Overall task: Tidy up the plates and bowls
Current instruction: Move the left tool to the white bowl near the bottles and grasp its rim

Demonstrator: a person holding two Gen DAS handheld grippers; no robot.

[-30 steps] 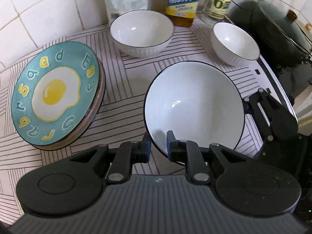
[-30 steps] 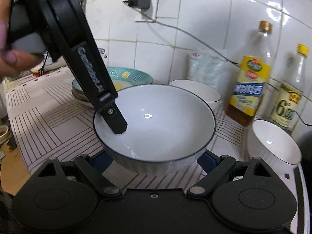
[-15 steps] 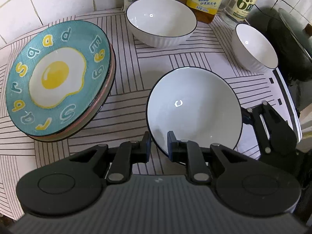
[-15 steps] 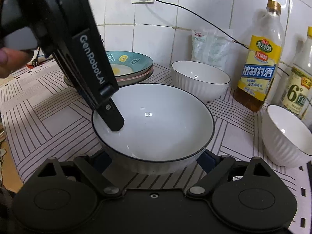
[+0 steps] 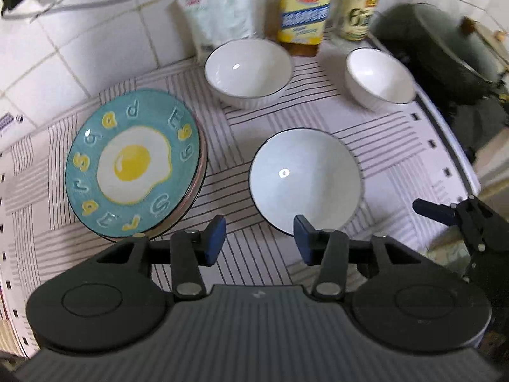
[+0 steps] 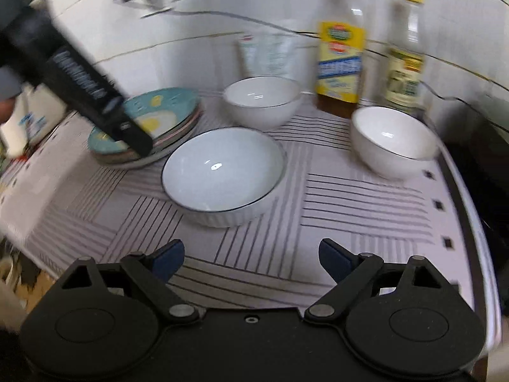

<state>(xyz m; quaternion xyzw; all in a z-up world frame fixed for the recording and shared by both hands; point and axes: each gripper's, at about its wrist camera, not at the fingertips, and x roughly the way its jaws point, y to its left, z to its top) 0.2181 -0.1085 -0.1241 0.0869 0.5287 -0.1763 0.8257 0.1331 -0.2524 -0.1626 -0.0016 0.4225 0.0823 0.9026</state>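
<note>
A wide white bowl with a dark rim (image 5: 305, 180) (image 6: 222, 172) rests on the striped mat in the middle. My left gripper (image 5: 259, 238) is open and empty, raised above and just in front of it. My right gripper (image 6: 251, 256) is open and empty, pulled back from the bowl's near side. A stack of plates topped by a teal fried-egg plate (image 5: 133, 162) (image 6: 152, 122) sits at the left. A medium white bowl (image 5: 248, 71) (image 6: 262, 100) stands at the back. A smaller white bowl (image 5: 378, 78) (image 6: 393, 140) stands at the right.
Two bottles (image 6: 340, 44) (image 6: 405, 54) and a white bag (image 5: 222, 19) stand against the tiled wall. A dark lidded wok (image 5: 445, 51) sits at the far right. The mat's right edge (image 6: 467, 210) borders the stove.
My left gripper has let go of the wide bowl's rim, opened and lifted back. My right gripper has drawn back from under the bowl. The bowl now rests on the mat.
</note>
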